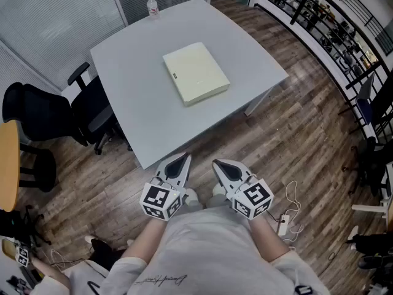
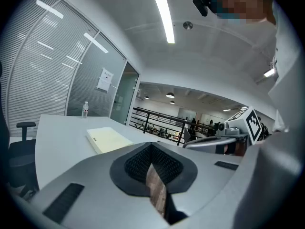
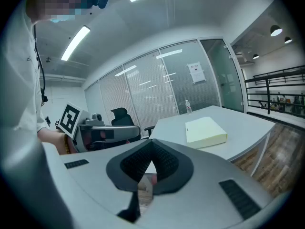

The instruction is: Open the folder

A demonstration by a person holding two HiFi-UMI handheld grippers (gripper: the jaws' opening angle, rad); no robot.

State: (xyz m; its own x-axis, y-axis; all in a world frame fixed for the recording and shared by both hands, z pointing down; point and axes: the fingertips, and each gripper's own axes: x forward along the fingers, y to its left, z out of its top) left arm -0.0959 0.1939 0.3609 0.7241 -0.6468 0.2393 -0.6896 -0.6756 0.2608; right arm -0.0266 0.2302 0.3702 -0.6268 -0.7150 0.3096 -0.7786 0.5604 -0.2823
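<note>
A pale yellow folder (image 1: 195, 72) lies closed and flat on the grey table (image 1: 135, 78), a little past its middle. It also shows in the left gripper view, folder (image 2: 108, 140), and in the right gripper view, folder (image 3: 205, 131). My left gripper (image 1: 186, 157) and right gripper (image 1: 216, 163) hang side by side close to the body, over the wooden floor and short of the table's near corner. Both point towards the table. Each is shut with nothing between its jaws, as the left gripper (image 2: 151, 149) and right gripper (image 3: 152, 146) show in their own views.
A water bottle (image 1: 152, 6) stands at the table's far edge. Black office chairs (image 1: 92, 106) sit at the table's left side, with a round wooden table (image 1: 6, 165) beyond. A black railing (image 1: 319, 17) runs along the right. A power strip (image 1: 284, 224) lies on the floor.
</note>
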